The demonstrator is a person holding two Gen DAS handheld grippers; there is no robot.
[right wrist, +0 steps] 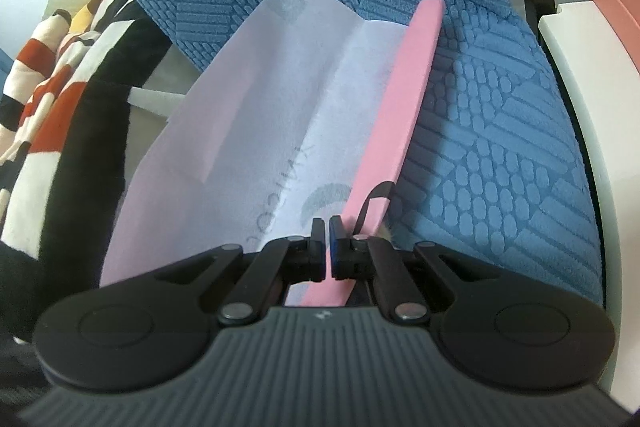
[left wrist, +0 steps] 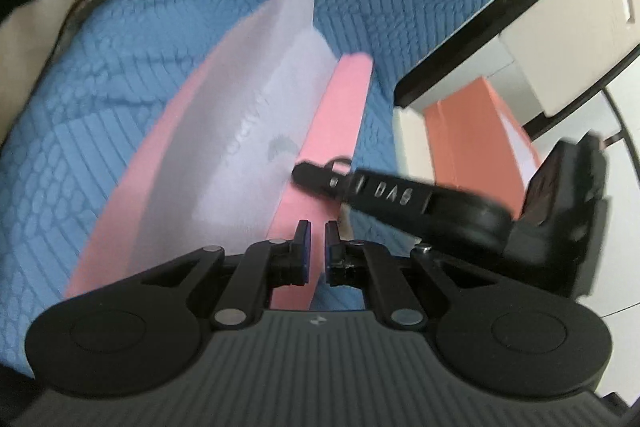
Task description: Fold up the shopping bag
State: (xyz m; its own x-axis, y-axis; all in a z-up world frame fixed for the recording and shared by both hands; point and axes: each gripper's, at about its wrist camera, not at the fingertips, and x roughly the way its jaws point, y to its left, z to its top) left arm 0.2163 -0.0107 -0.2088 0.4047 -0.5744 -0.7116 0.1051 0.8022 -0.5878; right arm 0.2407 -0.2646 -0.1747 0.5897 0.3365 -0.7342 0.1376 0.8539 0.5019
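Note:
A pink shopping bag [left wrist: 256,115] with a pale white inside lies partly flattened on a blue textured cover. Its raised pink side panel [left wrist: 340,107] runs between the jaws of my left gripper [left wrist: 317,227], which is shut on that edge. From the right, my right gripper [left wrist: 300,174] reaches in and pinches the same panel farther along. In the right wrist view the bag [right wrist: 320,99] stretches away, and my right gripper [right wrist: 329,223] is shut on the pink panel [right wrist: 404,99] beside the black cord handle [right wrist: 372,203].
The blue cover [left wrist: 100,107] spreads around the bag on all sides. An orange box [left wrist: 472,131] and white and black furniture [left wrist: 560,27] stand off the right edge. Striped cloth [right wrist: 52,75] lies to the left, and a white frame [right wrist: 576,107] curves along the right.

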